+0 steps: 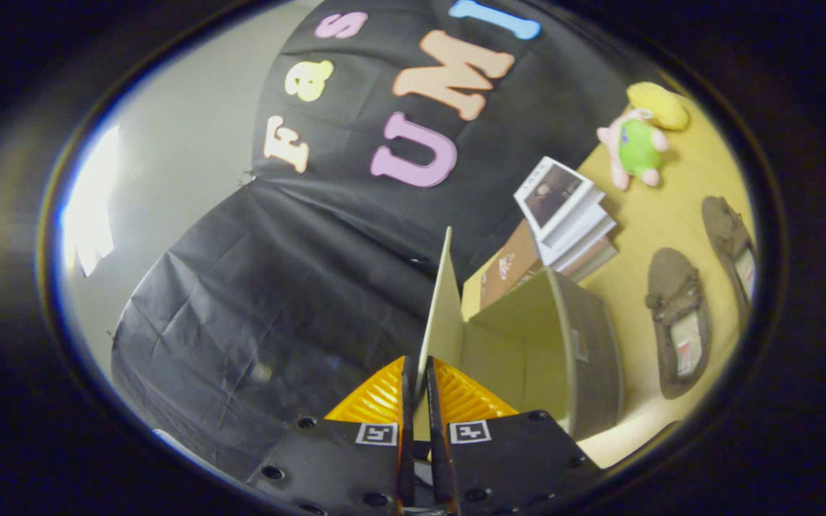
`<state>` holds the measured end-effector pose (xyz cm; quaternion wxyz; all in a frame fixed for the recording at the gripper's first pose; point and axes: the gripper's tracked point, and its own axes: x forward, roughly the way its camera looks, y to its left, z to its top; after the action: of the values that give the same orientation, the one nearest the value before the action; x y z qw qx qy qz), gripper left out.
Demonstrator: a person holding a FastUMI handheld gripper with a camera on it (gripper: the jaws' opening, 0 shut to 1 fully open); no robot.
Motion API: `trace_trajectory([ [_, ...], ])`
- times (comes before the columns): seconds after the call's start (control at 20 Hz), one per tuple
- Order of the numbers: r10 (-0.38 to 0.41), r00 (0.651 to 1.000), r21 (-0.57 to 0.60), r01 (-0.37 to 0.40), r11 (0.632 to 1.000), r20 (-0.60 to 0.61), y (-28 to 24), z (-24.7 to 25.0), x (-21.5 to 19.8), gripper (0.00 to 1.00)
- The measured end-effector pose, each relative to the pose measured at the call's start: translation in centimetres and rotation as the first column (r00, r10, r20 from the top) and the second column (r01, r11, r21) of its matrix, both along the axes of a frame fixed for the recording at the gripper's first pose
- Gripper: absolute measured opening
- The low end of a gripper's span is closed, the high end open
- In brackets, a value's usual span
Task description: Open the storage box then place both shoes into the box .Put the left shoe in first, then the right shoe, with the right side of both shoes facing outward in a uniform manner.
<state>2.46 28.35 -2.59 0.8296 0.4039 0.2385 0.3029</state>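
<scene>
Gripper (419, 390) pinching storage box (549, 344) lid (444, 301) between both fingers, lid swung upright (opening step, seemingly almost done). Next: release, then reach for left shoe; both shoes (680, 319) lying beyond box on floor.

The box (563, 344) is pale cream inside, grey on its outer wall, and its raised lid (444, 301) is the same cream. The 2 shoes (680, 319) at the right of the frame are dull brown with pale insoles. The table (671, 215) is yellow. The plush toy (635, 147) at upper right is pink with a green belly, beside a yellow toy (660, 104). The stacked books (571, 222) show white edges and a brown cover.
</scene>
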Motion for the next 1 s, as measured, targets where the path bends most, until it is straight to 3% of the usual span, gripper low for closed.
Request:
trace_trajectory([
  [0.25, 0.098, 0.994, -0.012, -0.097, 0.995, 0.054, 8.0, 3.3, -0.3, 0.17],
  [0.55, 0.252, 0.967, -0.069, -0.249, 0.966, 0.038, 19.8, 1.9, -2.4, 0.17],
  [0.8, 0.294, 0.956, -0.127, -0.289, 0.949, 0.022, 24.5, -0.6, -3.1, 0.17],
  [1.0, 0.340, 0.940, -0.180, -0.330, 0.927, 0.030, 26.2, -1.8, -4.1, 0.59],
])
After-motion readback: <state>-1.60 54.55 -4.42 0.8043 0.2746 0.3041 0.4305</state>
